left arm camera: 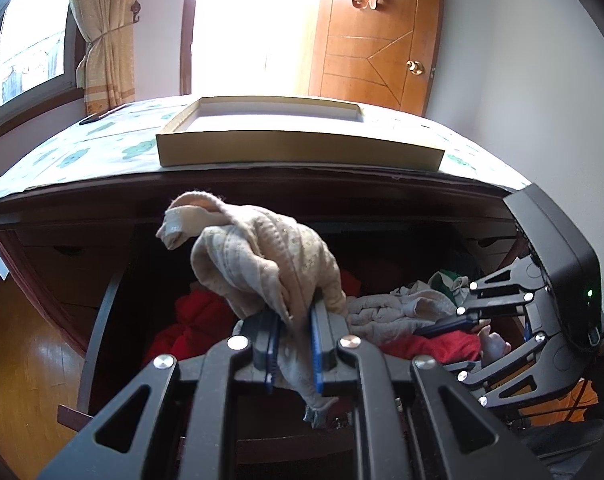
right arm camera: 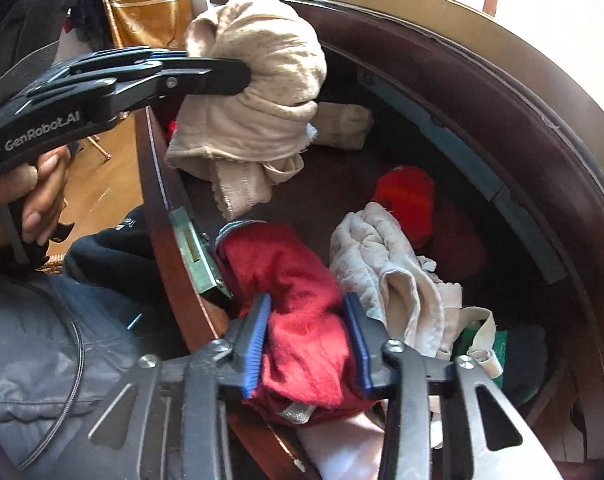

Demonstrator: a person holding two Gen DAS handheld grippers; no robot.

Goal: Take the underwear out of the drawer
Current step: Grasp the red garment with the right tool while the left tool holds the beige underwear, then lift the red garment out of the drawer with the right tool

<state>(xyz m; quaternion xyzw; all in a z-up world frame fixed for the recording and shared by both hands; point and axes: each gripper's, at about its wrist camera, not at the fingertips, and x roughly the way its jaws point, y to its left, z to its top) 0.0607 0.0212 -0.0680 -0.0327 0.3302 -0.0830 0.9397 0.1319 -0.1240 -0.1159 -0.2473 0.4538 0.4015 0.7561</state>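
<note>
— Blue pads of the right gripper (right arm camera: pixel 307 344) sit closest to the lens; what are they doing?

— They press on both sides of a red garment (right arm camera: pixel 302 300) bunched between them, so that gripper is clamped on it. It points steeply down into the open drawer (right arm camera: pixel 481 184), at the near edge by the metal lock plate (right arm camera: pixel 194 248).

— And just past its fingertips?

— A crumpled pale underwear piece (right arm camera: pixel 385 264) lies touching the red one on the right side, with a brighter red item (right arm camera: pixel 407 200) further in on the dark drawer floor.

— Where is the other tool?

— Up and to the left of the right one. The left gripper (left arm camera: pixel 294 344) is closed tight on a beige underwear (left arm camera: pixel 258 256), which hangs lifted above the drawer. A person's hand (right arm camera: pixel 34 196) wraps the handle, fingers curled under it, and the gripper tilts gently downward.

— Anything beyond it?

— Ahead of the left gripper, a shallow cardboard tray (left arm camera: pixel 298 152) rests on the dresser top (left arm camera: pixel 82 148), and a wooden door (left arm camera: pixel 373 48) stands behind.
</note>
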